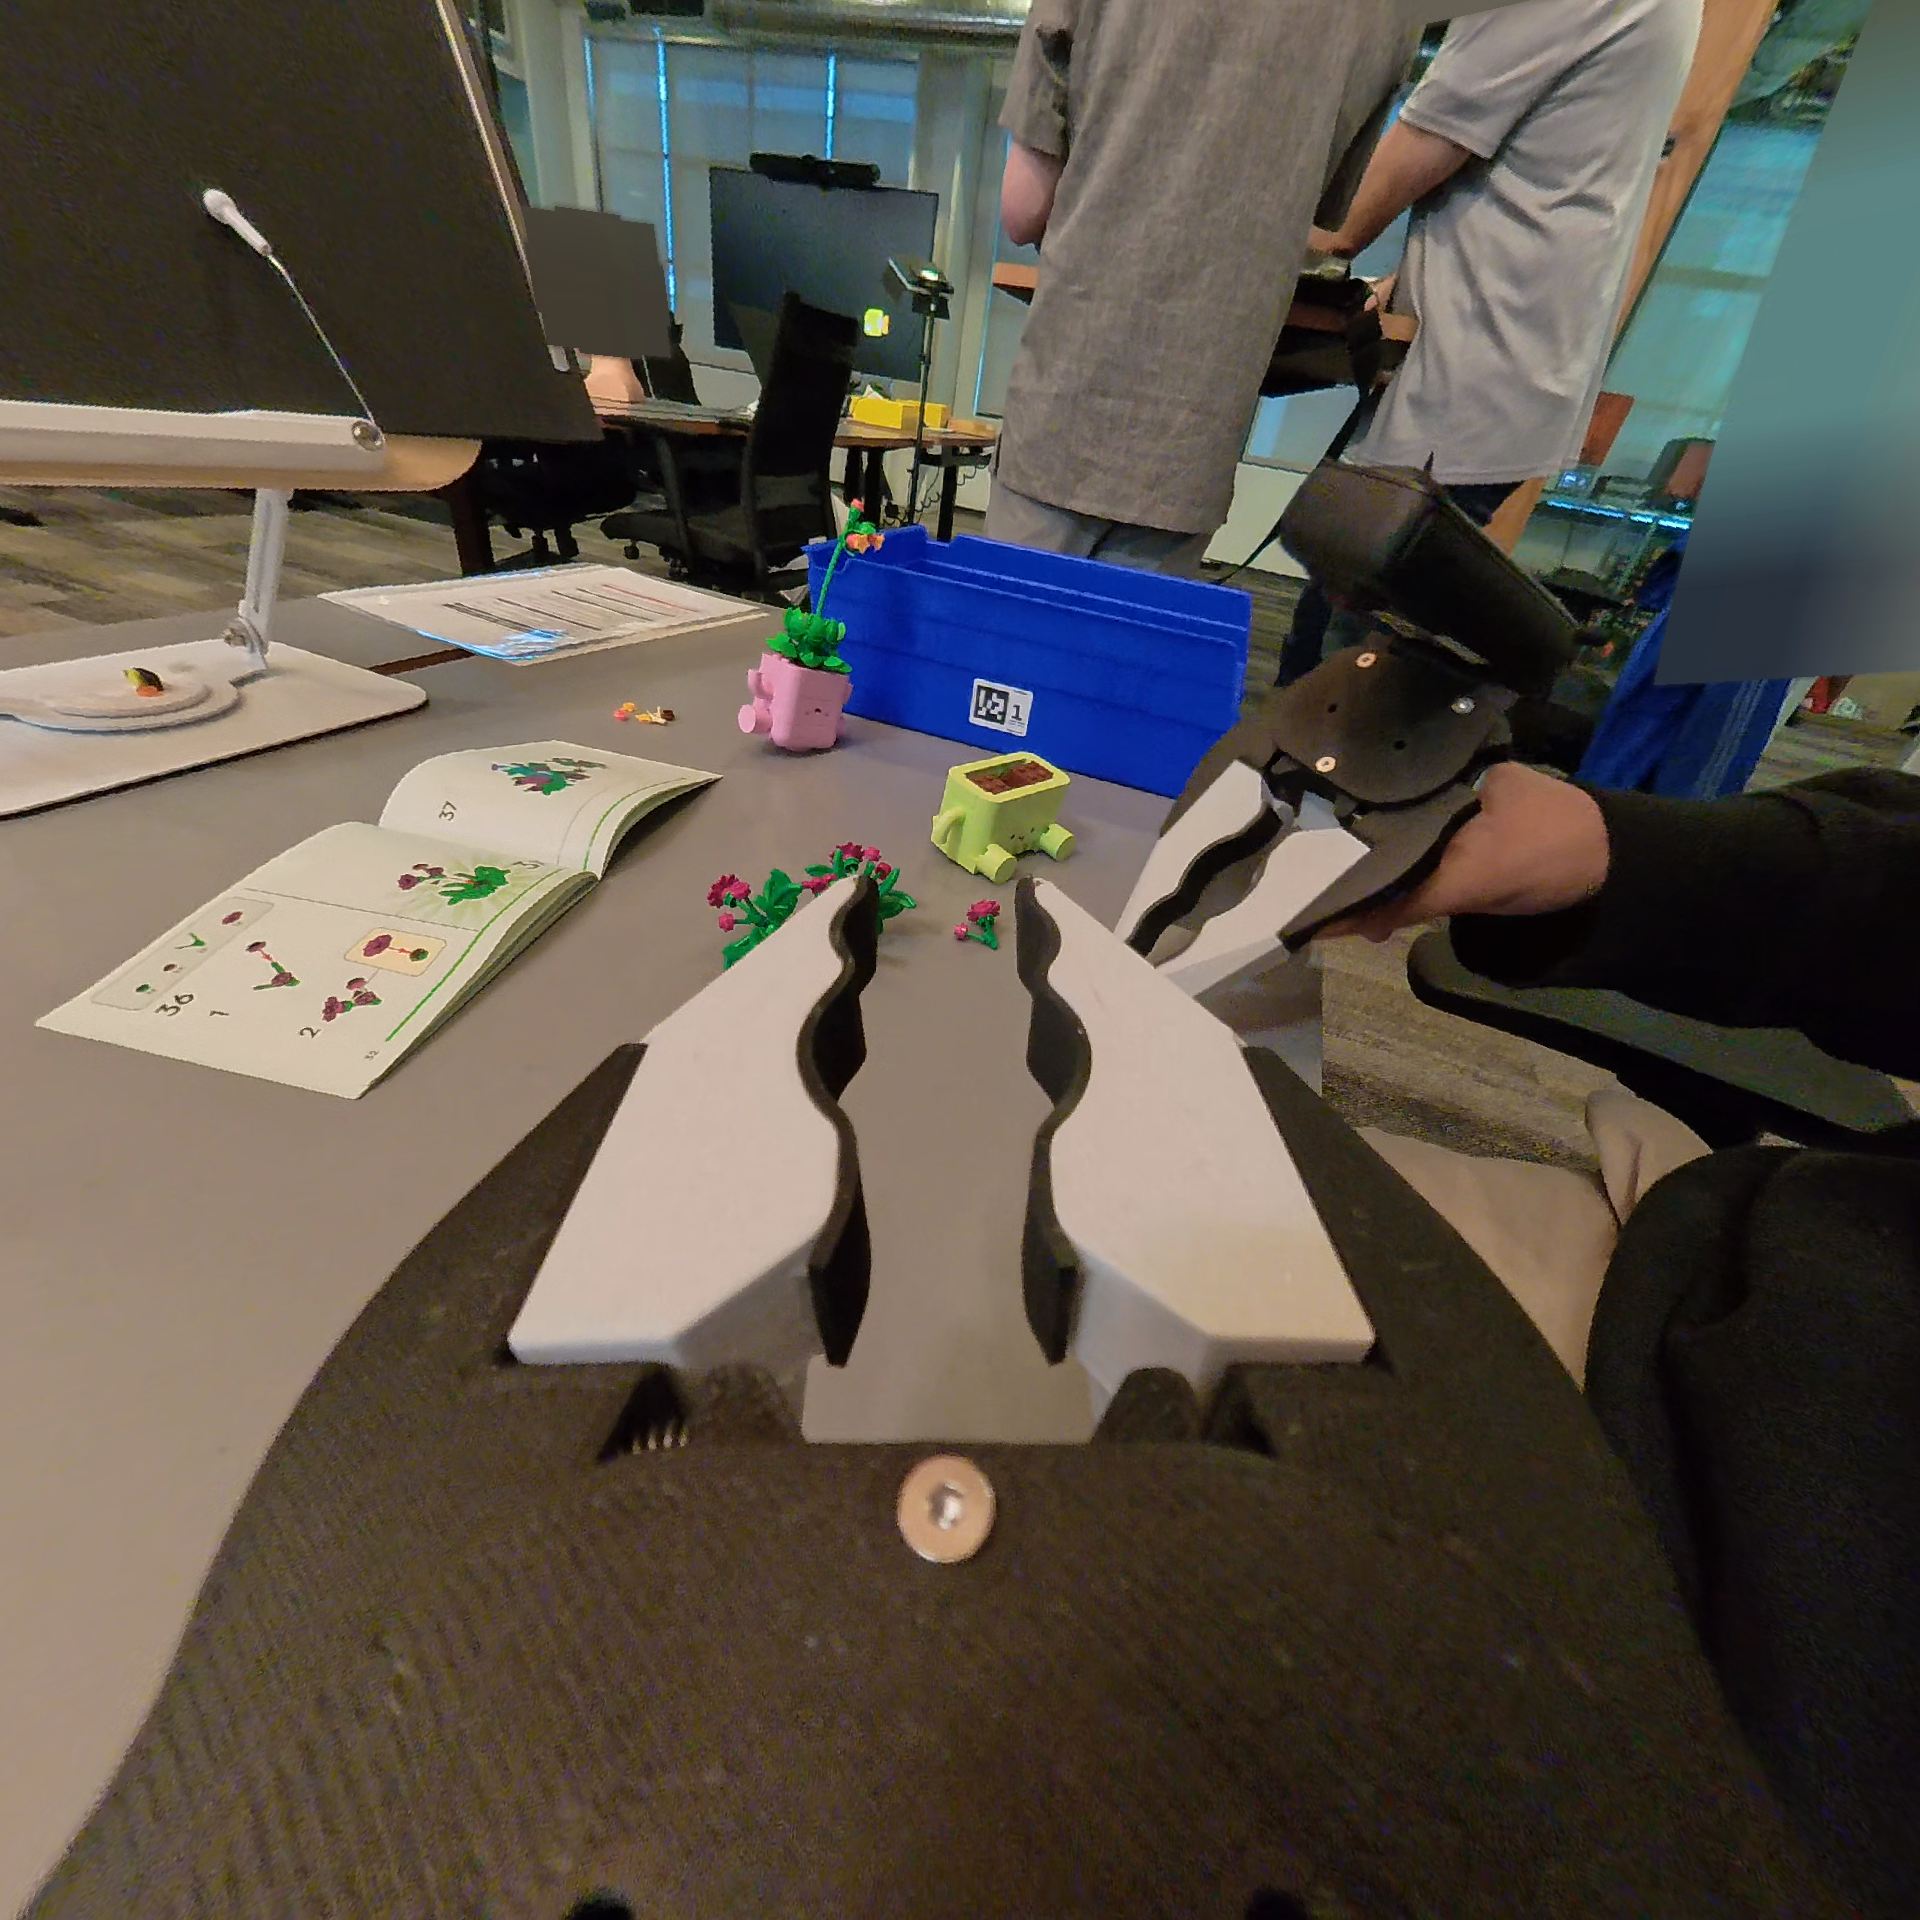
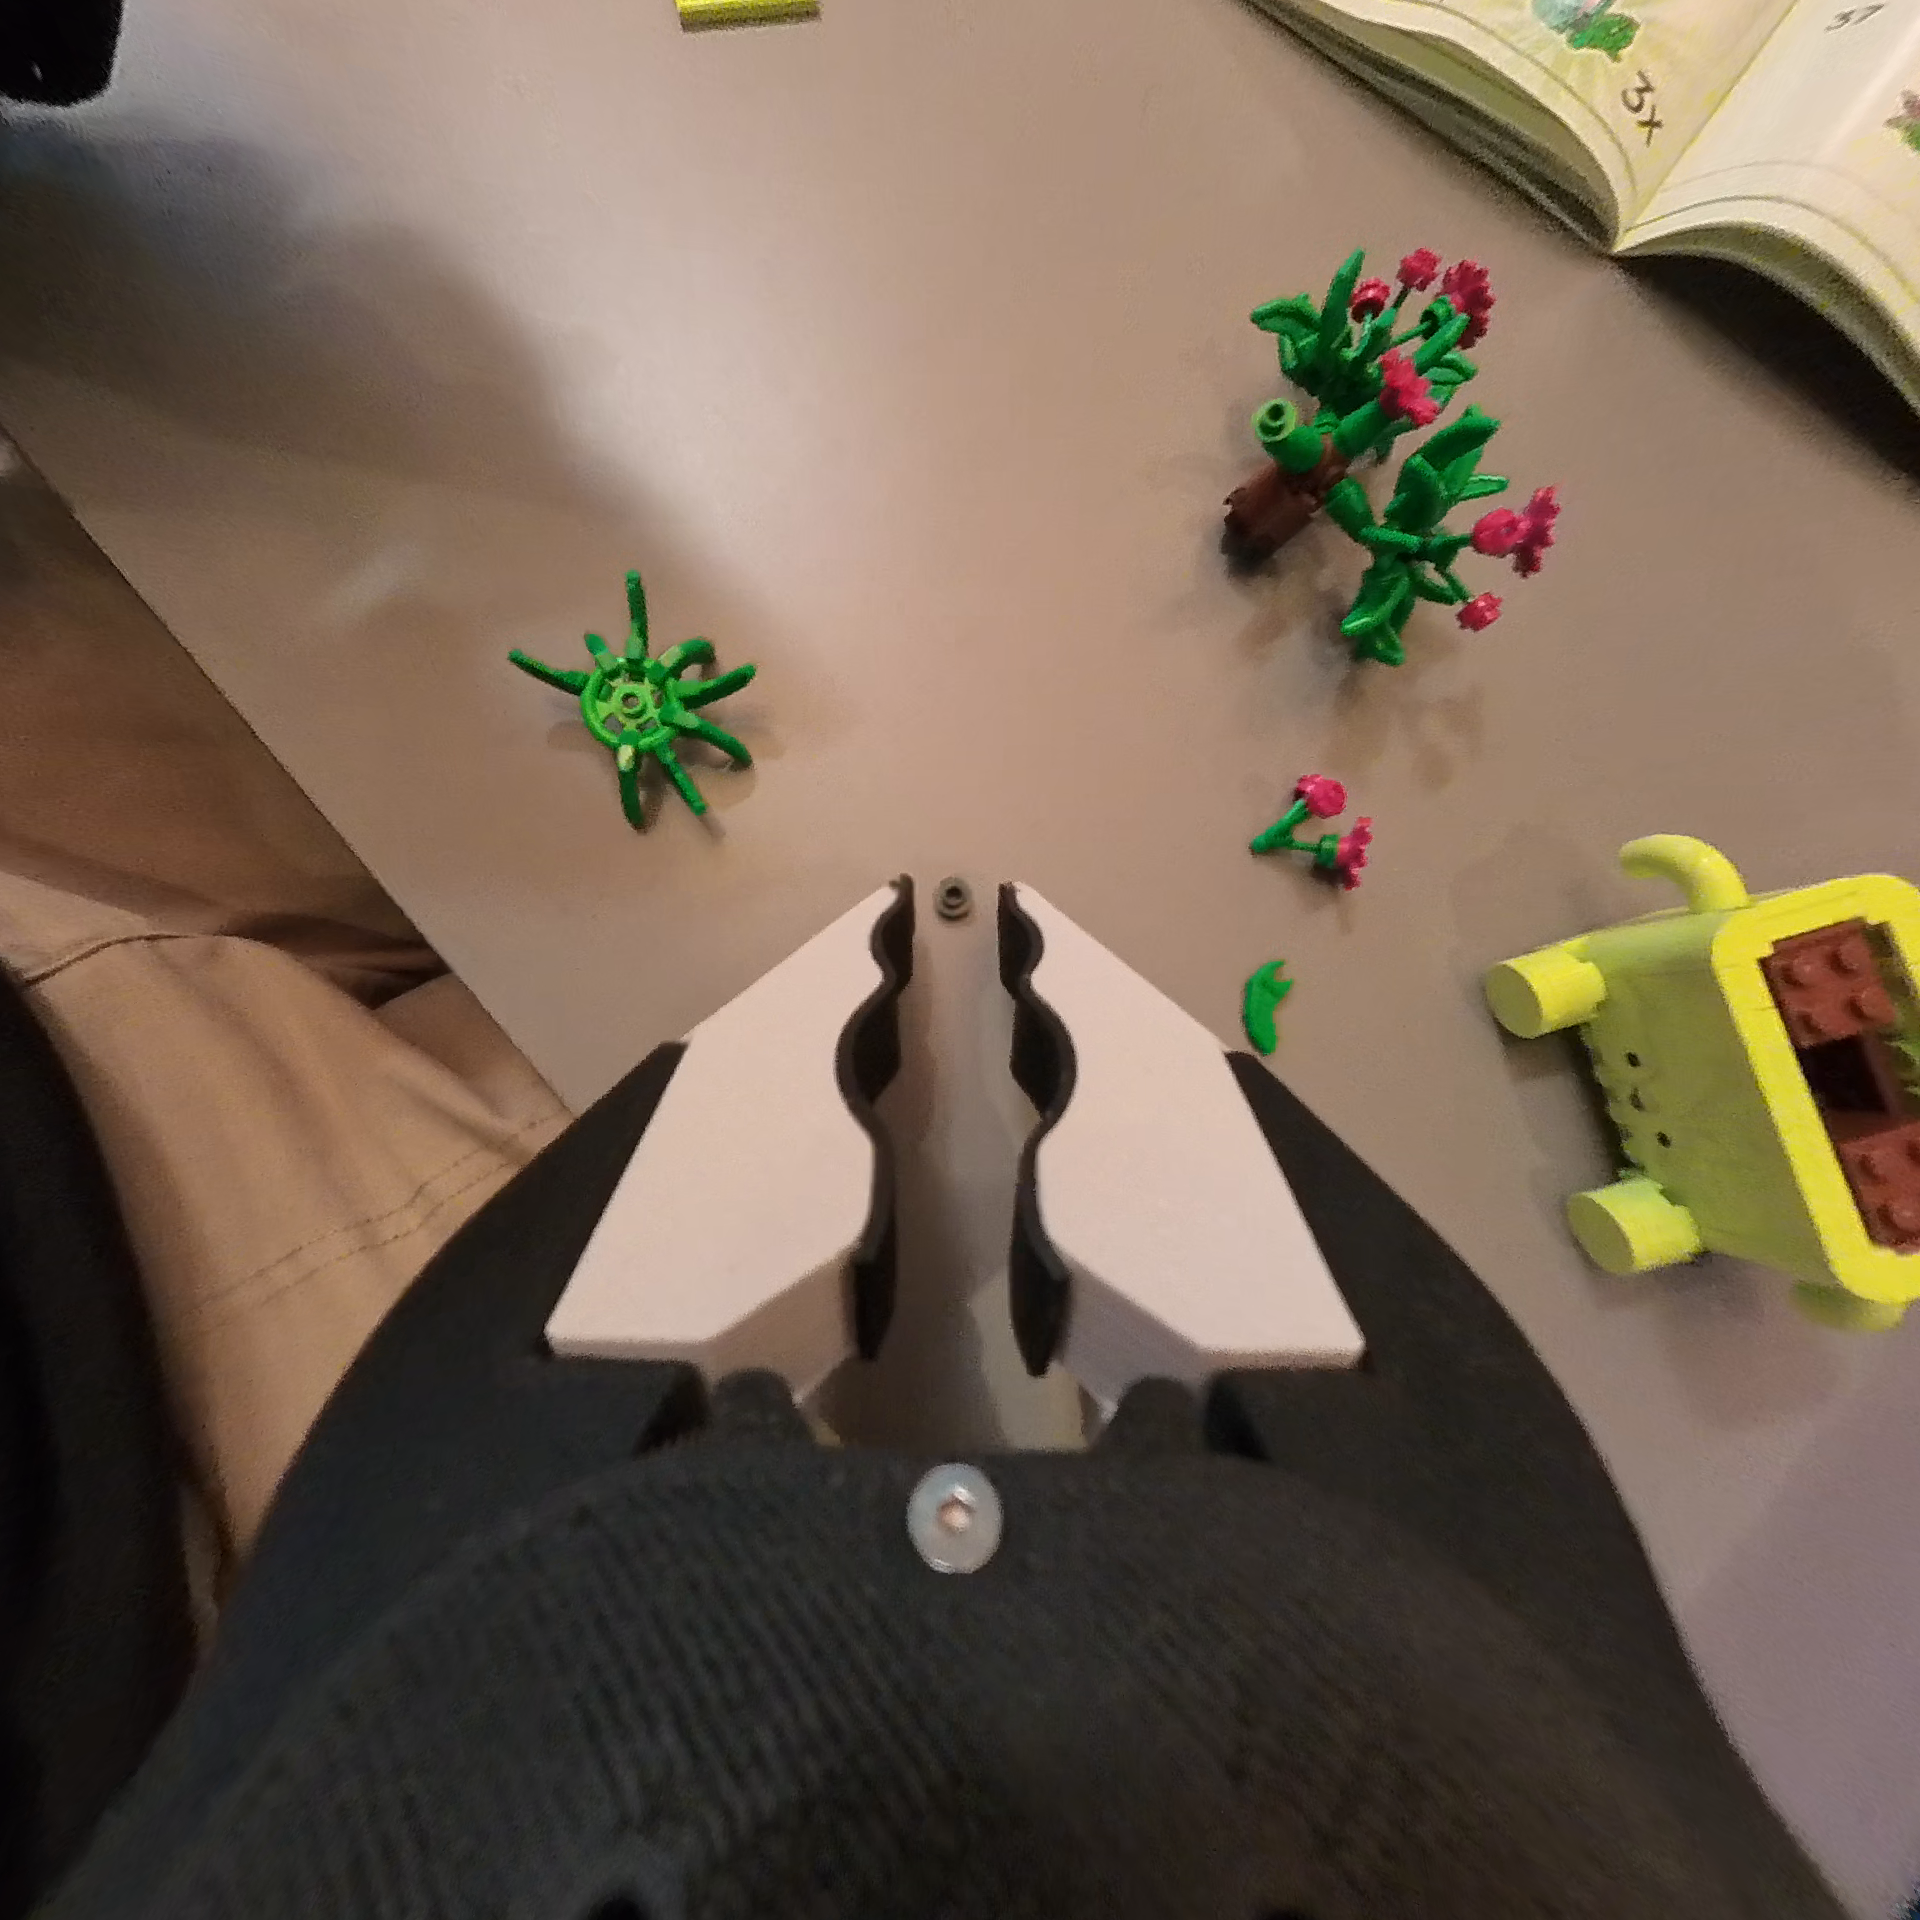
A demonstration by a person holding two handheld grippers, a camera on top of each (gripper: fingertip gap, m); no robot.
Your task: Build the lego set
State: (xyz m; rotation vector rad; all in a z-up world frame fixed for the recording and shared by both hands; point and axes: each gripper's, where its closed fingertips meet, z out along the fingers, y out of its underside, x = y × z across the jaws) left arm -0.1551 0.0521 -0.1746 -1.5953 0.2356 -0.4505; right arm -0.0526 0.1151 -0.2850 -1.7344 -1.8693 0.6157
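My right gripper (image 2: 953, 891) is open, tips down close to the grey table (image 2: 935, 416). A tiny dark round stud (image 2: 951, 900) lies between the tips, untouched. A green spiky leaf piece (image 2: 634, 707) lies to the left. To the right are a flower bush on a brown stem (image 2: 1371, 447), a small flower sprig (image 2: 1314, 831), a loose green leaf (image 2: 1265, 1003) and the lime pot (image 2: 1662, 1091) with brown bricks in its top. My left gripper (image 1: 945, 888) is open and empty above the table, short of the bush (image 1: 810, 894), sprig (image 1: 980, 923) and lime pot (image 1: 1003, 816). The right gripper (image 1: 1153, 951) shows beside it.
An open instruction booklet (image 1: 395, 904) lies left. A pink pot with a plant (image 1: 800, 696) stands before a blue bin (image 1: 1039, 644). A white stand with a black board (image 1: 208, 436) is at far left. Small loose pieces (image 1: 644, 714) lie near the pink pot. People stand behind the table. Tip to tip, the grippers are about 15 cm apart. The right tips stand about 6 cm off the loose green leaf (image 2: 1265, 1003). My left tips are about 12 cm from the green spiky leaf piece (image 2: 634, 707), my right tips only 6 cm.
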